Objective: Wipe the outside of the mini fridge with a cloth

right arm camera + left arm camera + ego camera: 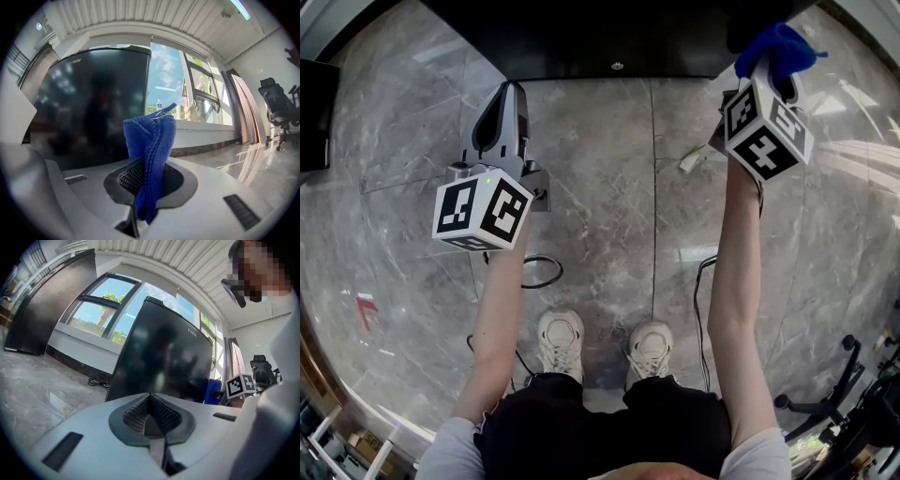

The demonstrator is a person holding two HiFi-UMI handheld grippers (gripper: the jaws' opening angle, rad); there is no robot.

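Person stands on a grey marble floor (600,187), white shoes (560,339) together, a gripper in each hand, both arms stretched forward.

Left gripper (510,98): jaws pressed together, nothing between them. In its own view (150,411) the ribbed pads meet along one seam. It is held off the mini fridge (164,357), pointing at its glossy black door.

Right gripper (769,80): jaws clamped on a blue cloth (778,49). In the right gripper view (145,183) the cloth (150,150) is folded on itself and stands upright out of the jaws, with a short tail hanging below the pads.

The mini fridge (581,37) is black and sits at the far edge of the floor, straight ahead of the person. In the right gripper view it (89,103) fills the left half, the door reflective. The cloth is close to it; whether they touch cannot be told.

A black cable (539,272) loops on the floor near the left shoe. A window (168,79) lies behind the fridge, and an office chair (276,105) stands far right. A tall dark cabinet (51,305) stands left of the fridge.
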